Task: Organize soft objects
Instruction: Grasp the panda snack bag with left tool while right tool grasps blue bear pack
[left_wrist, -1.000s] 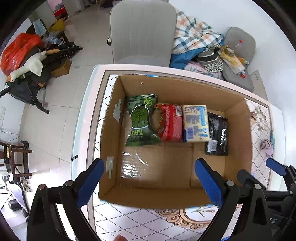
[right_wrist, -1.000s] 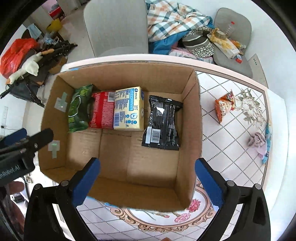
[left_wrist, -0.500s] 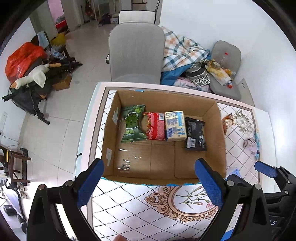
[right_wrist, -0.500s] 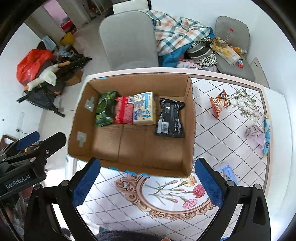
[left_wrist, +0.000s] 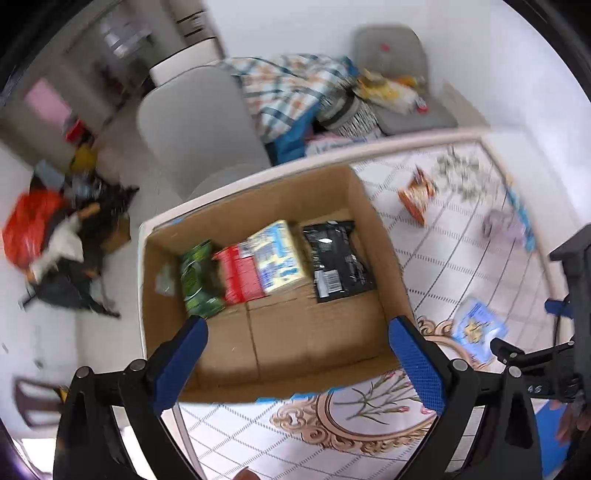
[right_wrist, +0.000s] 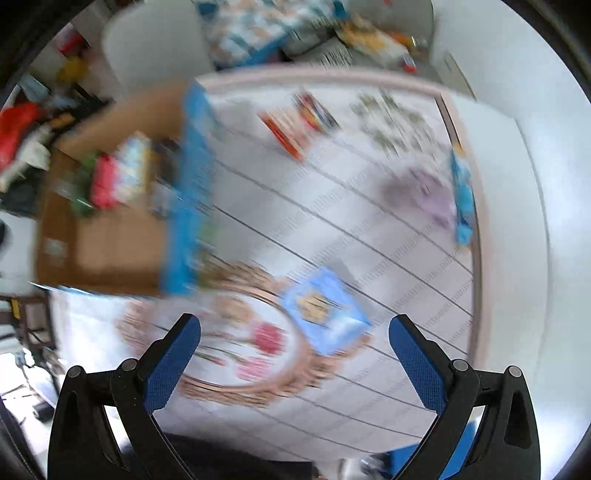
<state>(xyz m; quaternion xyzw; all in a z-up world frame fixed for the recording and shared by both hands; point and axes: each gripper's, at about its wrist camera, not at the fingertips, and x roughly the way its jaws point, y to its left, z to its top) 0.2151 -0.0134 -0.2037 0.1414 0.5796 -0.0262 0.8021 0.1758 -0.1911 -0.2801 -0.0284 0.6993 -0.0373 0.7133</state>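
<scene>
An open cardboard box (left_wrist: 380, 236) stands on the patterned table and holds a green packet (left_wrist: 197, 280), a red packet (left_wrist: 238, 273), a yellow-blue packet (left_wrist: 279, 258) and a black packet (left_wrist: 338, 258). My left gripper (left_wrist: 297, 363) is open and empty above the box's near wall. My right gripper (right_wrist: 295, 363) is open and empty above the table, just short of a light blue packet (right_wrist: 325, 314), which also shows in the left wrist view (left_wrist: 476, 328). An orange packet (right_wrist: 288, 134), a lilac soft item (right_wrist: 428, 192) and a blue strip (right_wrist: 461, 195) lie further back. The right wrist view is blurred.
The box (right_wrist: 110, 243) sits left of the right gripper. A grey chair (left_wrist: 199, 129) stands behind the table, next to a pile of clothes (left_wrist: 295, 85). The table's right edge (right_wrist: 480, 221) is near the blue strip. Clutter lies on the floor at the left (left_wrist: 55, 236).
Both grippers have pulled back from over the box and swung right. The right gripper now faces the open table and the light blue packet. Both stayed open.
</scene>
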